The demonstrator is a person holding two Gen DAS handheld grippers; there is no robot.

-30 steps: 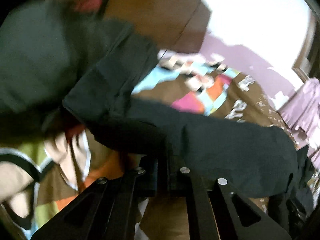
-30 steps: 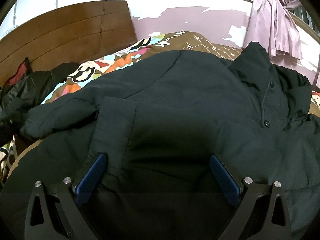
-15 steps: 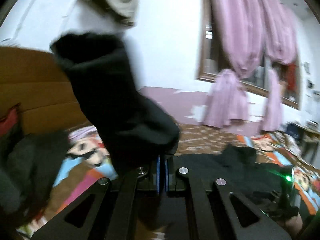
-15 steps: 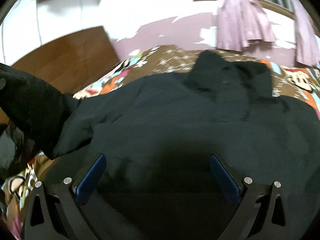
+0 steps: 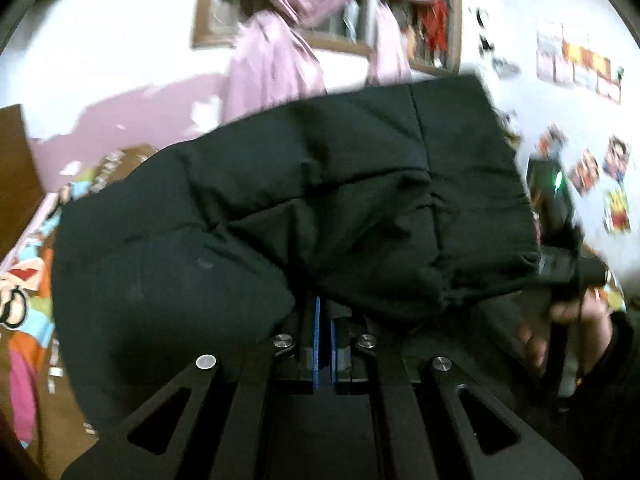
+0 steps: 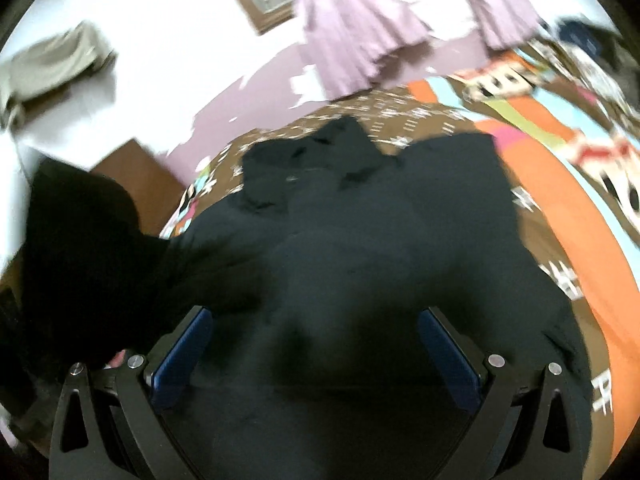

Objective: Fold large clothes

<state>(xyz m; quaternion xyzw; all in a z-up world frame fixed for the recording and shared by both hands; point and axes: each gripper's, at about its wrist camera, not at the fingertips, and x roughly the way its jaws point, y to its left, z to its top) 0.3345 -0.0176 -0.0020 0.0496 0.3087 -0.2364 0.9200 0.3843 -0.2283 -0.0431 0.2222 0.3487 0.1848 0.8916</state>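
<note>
A large black padded jacket [image 6: 360, 248] lies spread on the bed, collar at the far end. My left gripper [image 5: 325, 320] is shut on the jacket's sleeve [image 5: 360, 200], which is lifted and draped across the left wrist view. The raised sleeve shows as a dark blurred mass at the left of the right wrist view [image 6: 88, 240]. My right gripper [image 6: 316, 344] is open and empty, its blue pads wide apart just above the jacket's body.
A colourful cartoon bedspread [image 6: 560, 184] covers the bed. A wooden headboard [image 6: 148, 172] stands at the left. Pink curtains [image 5: 280, 52] hang at a window on the far wall. A hand holding the other gripper [image 5: 568, 308] is at the right.
My left gripper has lifted the sleeve off the bed and swung it rightward over the jacket. The right gripper has stayed open and tilted, now viewing more of the bed's right side.
</note>
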